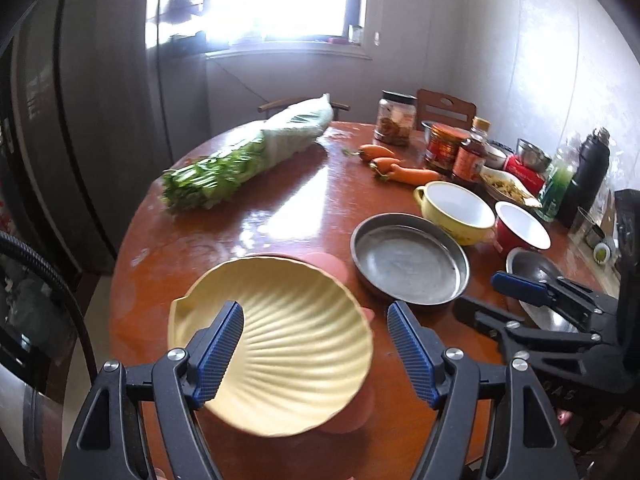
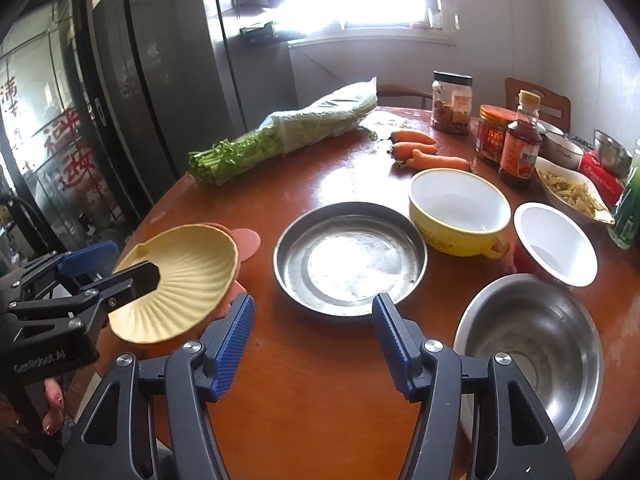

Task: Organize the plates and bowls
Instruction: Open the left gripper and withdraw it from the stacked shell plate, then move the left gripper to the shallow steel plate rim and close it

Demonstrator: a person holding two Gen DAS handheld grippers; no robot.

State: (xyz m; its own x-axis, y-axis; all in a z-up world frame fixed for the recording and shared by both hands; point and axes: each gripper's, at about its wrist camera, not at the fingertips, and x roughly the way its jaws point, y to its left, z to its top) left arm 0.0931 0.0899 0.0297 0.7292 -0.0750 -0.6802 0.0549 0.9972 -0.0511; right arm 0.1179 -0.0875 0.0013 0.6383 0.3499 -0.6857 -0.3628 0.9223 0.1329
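A yellow shell-shaped plate rests on pink plates near the left edge of the round wooden table. My left gripper hovers over it, open, with no pad pressing on it. To its right sit a shallow steel pan, a yellow handled bowl, a red bowl with a white inside and a steel bowl. My right gripper stands open over bare table in front of the pan.
Bagged greens and carrots lie at the far side. Jars, sauce bottles, a dish of food and a dark flask crowd the right. A dark fridge stands left. A hand holds the left gripper.
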